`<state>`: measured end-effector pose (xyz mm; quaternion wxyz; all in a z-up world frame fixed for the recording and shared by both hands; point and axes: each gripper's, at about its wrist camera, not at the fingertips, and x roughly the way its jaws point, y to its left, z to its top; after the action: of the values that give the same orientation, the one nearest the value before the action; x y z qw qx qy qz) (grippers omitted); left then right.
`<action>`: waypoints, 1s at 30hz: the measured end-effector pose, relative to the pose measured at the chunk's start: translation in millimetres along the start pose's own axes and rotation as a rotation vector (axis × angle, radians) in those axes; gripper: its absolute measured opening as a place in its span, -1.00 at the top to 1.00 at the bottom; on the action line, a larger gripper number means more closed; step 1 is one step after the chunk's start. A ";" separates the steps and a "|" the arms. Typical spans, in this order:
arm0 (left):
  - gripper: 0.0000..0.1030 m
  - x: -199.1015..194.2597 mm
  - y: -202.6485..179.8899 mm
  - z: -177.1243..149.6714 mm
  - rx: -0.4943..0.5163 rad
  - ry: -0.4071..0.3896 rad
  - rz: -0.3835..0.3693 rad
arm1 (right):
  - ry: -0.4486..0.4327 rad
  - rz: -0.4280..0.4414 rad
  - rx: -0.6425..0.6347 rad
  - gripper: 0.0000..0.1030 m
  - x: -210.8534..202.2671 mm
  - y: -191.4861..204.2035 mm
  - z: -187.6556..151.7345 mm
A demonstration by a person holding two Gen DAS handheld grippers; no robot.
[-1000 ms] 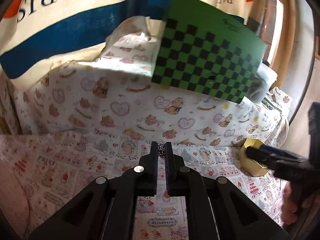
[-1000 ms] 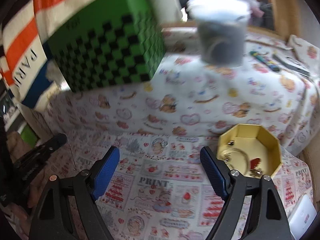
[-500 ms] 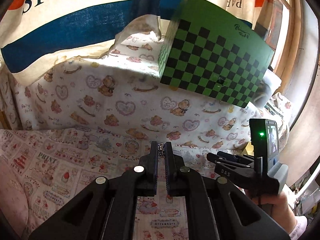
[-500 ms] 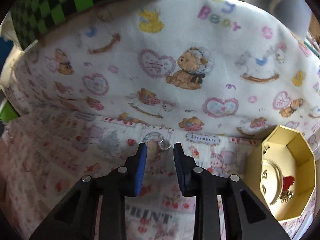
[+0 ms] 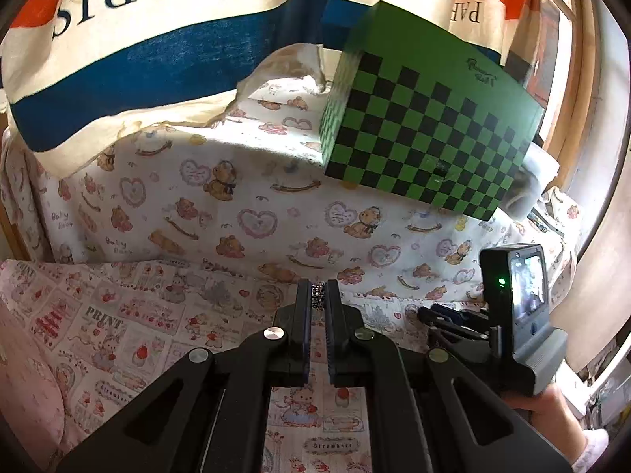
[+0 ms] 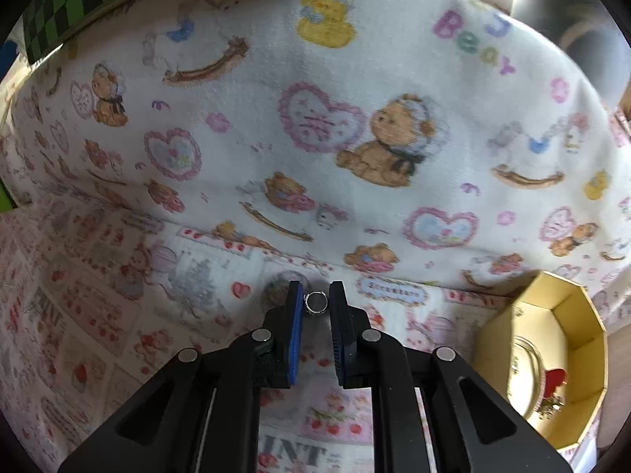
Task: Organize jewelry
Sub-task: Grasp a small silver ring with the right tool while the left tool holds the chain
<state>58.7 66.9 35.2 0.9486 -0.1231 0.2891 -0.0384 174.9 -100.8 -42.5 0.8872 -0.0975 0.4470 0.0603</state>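
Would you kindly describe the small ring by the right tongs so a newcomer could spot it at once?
Start at the gold octagonal box on the strawberry-print cloth, then look left to the right tongs. Pinched at their tips is a small silver ring, the only piece of jewelry outside the box here.

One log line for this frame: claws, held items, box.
left claw: shut on small dark beaded piece | right claw: just closed on small silver ring | yellow octagonal box: right of ring, open
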 end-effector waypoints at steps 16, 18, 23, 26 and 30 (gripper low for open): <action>0.90 -11.3 -39.3 -11.9 0.117 -0.037 -0.011 | -0.164 0.091 0.004 0.72 -100.4 -47.6 -60.4; 0.90 -13.0 -45.7 -14.3 0.139 -0.046 -0.011 | -0.208 0.098 0.016 0.72 -110.3 -55.9 -63.1; 0.90 -21.1 -54.0 -15.8 0.142 -0.045 -0.104 | -0.272 0.163 0.076 0.72 -129.9 -71.6 -72.3; 0.90 -29.2 -59.6 -16.3 0.143 -0.054 -0.143 | -0.253 0.219 0.093 0.72 -126.7 -81.1 -69.7; 0.90 -36.1 -66.8 -19.4 0.160 -0.075 -0.147 | -0.277 0.180 0.062 0.72 -127.5 -78.8 -76.4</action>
<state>17.9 3.4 56.1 0.9601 -0.0693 0.2395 -0.1263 54.9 -197.4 25.1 0.9340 -0.0206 0.3288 0.1385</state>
